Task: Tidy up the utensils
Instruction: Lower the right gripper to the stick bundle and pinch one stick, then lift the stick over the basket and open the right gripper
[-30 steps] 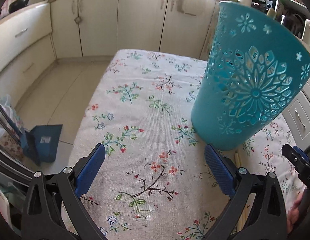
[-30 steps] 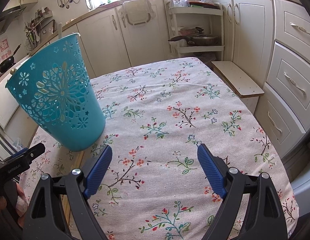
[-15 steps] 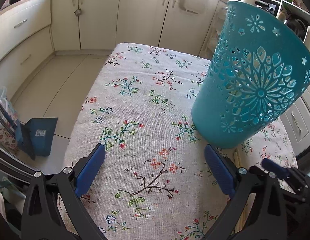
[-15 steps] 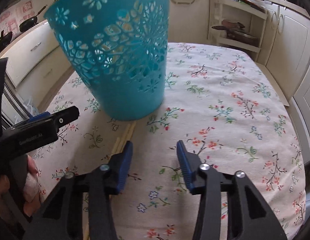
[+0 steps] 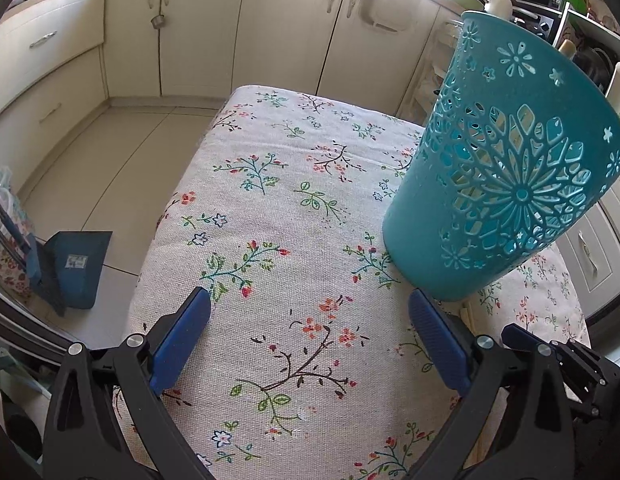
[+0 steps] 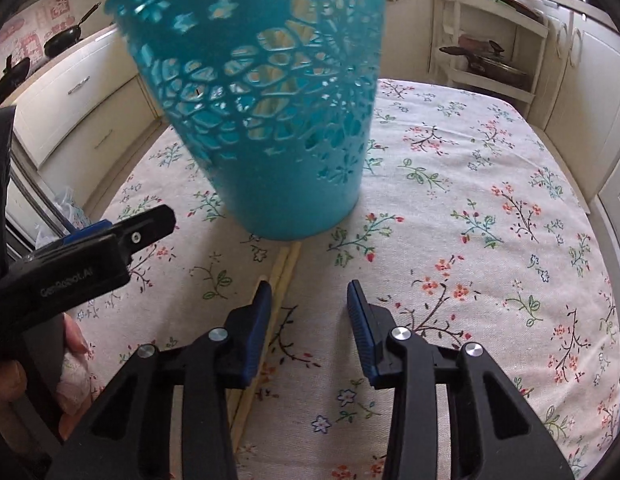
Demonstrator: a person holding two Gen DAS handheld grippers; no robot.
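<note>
I see a teal plastic basket (image 6: 269,120) with cut-out flower patterns, standing upright on the floral tablecloth, wider at the rim than at the base; the same basket (image 5: 498,184) sits on the right in my left view. A pair of pale wooden chopsticks (image 6: 279,276) lies flat on the cloth, side by side, far ends reaching the basket's base, near ends running toward me.

floral tablecloth (image 5: 293,208), cream cabinets (image 5: 197,28), blue dustpan (image 5: 75,268)
</note>
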